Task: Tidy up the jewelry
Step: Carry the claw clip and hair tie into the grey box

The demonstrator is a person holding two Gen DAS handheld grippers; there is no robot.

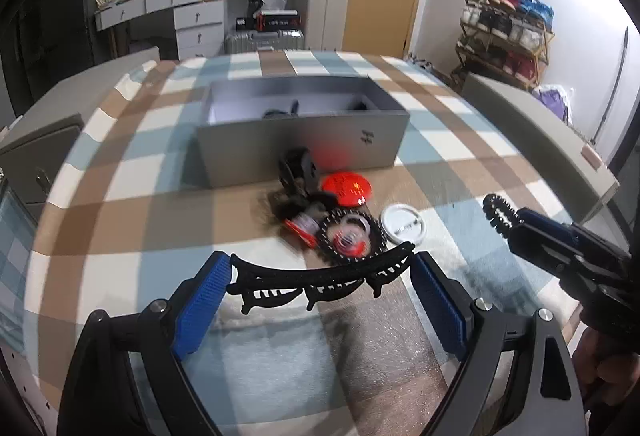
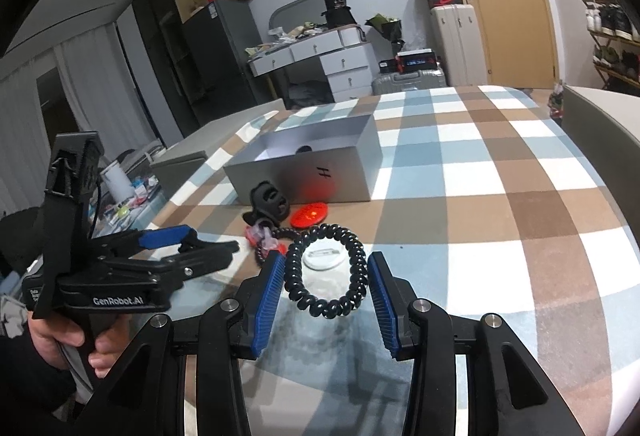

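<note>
My left gripper (image 1: 322, 272) is shut on a black toothed hair clip (image 1: 320, 278), held crosswise between its blue pads above the checked cloth. My right gripper (image 2: 327, 268) is shut on a black coiled hair tie (image 2: 326, 270), held above the cloth; it also shows at the right of the left wrist view (image 1: 500, 214). An open grey box (image 1: 304, 132) stands beyond, with dark items inside. In front of it lies a pile: a black claw clip (image 1: 298, 166), a red round badge (image 1: 346, 188), a white round badge (image 1: 404, 224), a black spiked ring (image 1: 352, 236) and small red-and-clear pieces.
The work surface is a table with a blue, brown and white checked cloth (image 2: 480, 196). Grey chair backs (image 1: 540, 132) stand at its sides. Behind are a white dresser (image 1: 176, 12), suitcases (image 1: 264, 40) and a shoe rack (image 1: 508, 32).
</note>
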